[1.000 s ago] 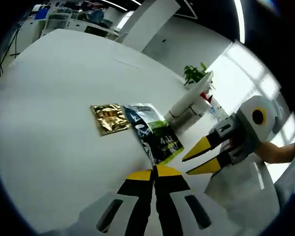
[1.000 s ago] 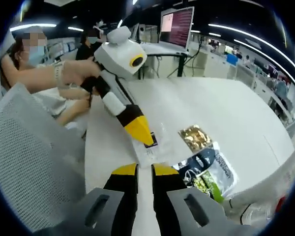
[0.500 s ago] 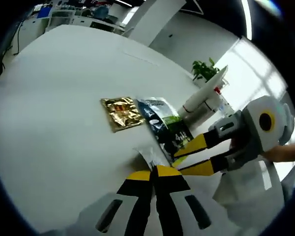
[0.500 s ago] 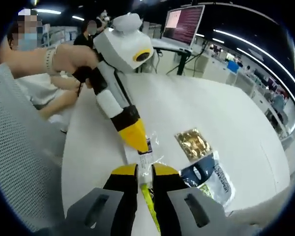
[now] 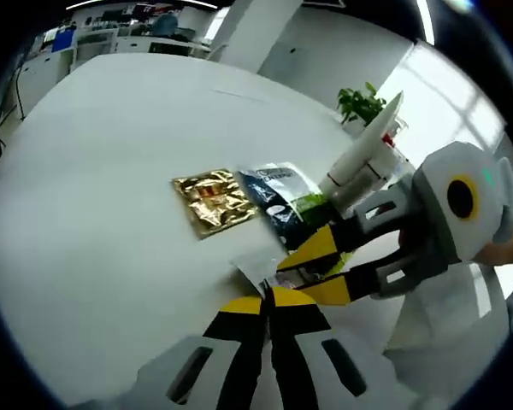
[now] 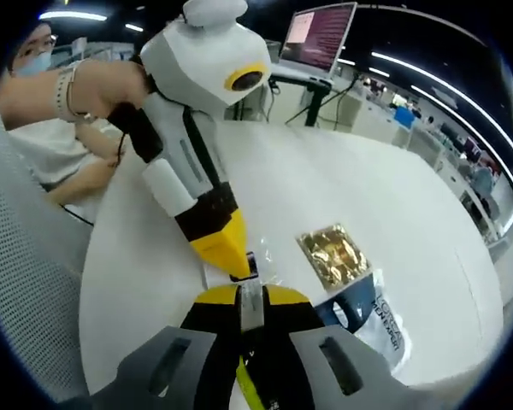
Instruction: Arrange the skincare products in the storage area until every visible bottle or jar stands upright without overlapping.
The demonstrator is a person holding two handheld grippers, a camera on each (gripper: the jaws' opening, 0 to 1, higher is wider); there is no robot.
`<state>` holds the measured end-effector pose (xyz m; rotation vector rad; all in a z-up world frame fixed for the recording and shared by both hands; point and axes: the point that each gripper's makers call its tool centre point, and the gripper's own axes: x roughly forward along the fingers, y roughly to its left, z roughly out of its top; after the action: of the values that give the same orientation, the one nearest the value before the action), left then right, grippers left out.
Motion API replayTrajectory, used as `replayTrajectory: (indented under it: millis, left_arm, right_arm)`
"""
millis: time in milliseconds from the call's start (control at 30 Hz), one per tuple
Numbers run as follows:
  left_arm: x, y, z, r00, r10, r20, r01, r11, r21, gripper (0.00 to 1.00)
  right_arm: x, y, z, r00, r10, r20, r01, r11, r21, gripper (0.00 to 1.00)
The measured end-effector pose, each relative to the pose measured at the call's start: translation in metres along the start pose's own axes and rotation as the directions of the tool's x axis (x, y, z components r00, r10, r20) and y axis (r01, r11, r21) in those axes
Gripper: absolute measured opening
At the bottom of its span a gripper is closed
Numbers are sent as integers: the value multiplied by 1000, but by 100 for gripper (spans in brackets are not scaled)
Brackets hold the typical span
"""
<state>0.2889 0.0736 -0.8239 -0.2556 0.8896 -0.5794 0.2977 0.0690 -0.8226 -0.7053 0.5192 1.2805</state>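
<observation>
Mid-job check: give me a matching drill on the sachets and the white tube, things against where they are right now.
Things:
1. gold sachet
2. dark sachet
3. clear sachet
4. white tube

States:
a. leaning beyond the sachets, near the plant
b. pinched by both grippers
c. lying alone on bare table
d. partly under the right gripper

Pairs: 1-c, 2-d, 3-b, 4-a

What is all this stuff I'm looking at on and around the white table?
Table: one, white, round, under everything.
Gold sachet: one, shiny gold, flat on the table.
Dark sachet: one, dark blue, white and green, beside the gold one.
Clear sachet: one, transparent, between the right gripper's jaws.
Tubes: white, lying at the table's edge; count unclear.
Plant: one, green, beyond the table.
Monitor: one, lit, behind the table.
Left gripper: yellow-black jaws.
Right gripper: yellow-black jaws.
</observation>
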Motion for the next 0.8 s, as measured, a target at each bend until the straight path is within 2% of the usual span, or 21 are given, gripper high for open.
replayTrajectory:
  millis: [67, 267, 433, 600, 800]
  left_arm:
    - [1, 8, 4, 1000, 4, 0, -4, 1000, -4, 0]
    - [4, 10, 6, 1000, 17, 4, -17, 1000, -7, 0]
    - [5, 9, 7, 1000, 20, 8, -20, 1000, -8, 0]
    - [5, 9, 7, 1000, 24, 16, -23, 1000, -19, 0]
    - [2, 8, 8, 1000, 22, 17, -21, 999, -25, 2]
  right_arm:
    - [2, -3, 0, 1000, -4, -1, 4, 1000, 7, 10]
    - [3, -8, -2, 1000, 5, -18, -5, 1000, 10, 10]
    - [7, -8, -5, 998, 53, -46, -51, 997, 51, 11]
    - [9, -13, -6, 994, 82, -76, -79, 996, 39, 15]
    - [9, -9, -7, 988, 107, -113, -106, 994, 15, 14]
